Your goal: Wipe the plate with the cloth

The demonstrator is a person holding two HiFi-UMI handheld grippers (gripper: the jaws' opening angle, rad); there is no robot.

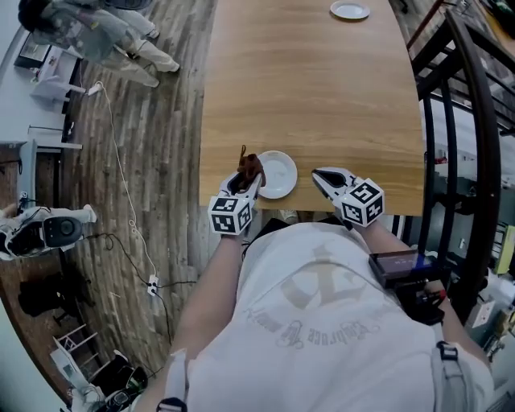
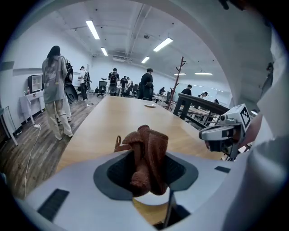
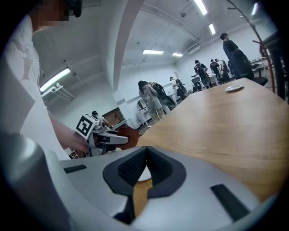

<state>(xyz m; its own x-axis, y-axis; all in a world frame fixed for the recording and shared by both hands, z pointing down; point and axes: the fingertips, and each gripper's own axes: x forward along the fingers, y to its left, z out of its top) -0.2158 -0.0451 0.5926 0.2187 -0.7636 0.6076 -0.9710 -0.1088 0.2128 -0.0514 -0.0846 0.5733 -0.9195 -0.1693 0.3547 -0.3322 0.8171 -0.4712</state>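
A small white plate [image 1: 278, 174] lies near the front edge of the wooden table [image 1: 322, 88]. My left gripper [image 1: 243, 185] is at the plate's left rim, shut on a bunched brown cloth [image 1: 252, 166]. In the left gripper view the cloth [image 2: 147, 155] stands up between the pads of the left gripper [image 2: 146, 163], and a sliver of the plate [image 2: 151, 199] shows below it. My right gripper [image 1: 326, 177] hovers just right of the plate, shut with nothing in it. In the right gripper view the right gripper [image 3: 145, 156] has its tips meeting, and the cloth [image 3: 129, 136] shows to the left.
A second white plate [image 1: 349, 10] sits at the table's far end. A black metal rack [image 1: 451, 121] stands along the right side. On the wooden floor to the left are a standing person [image 1: 105, 36], a white cable [image 1: 121, 169] and some equipment.
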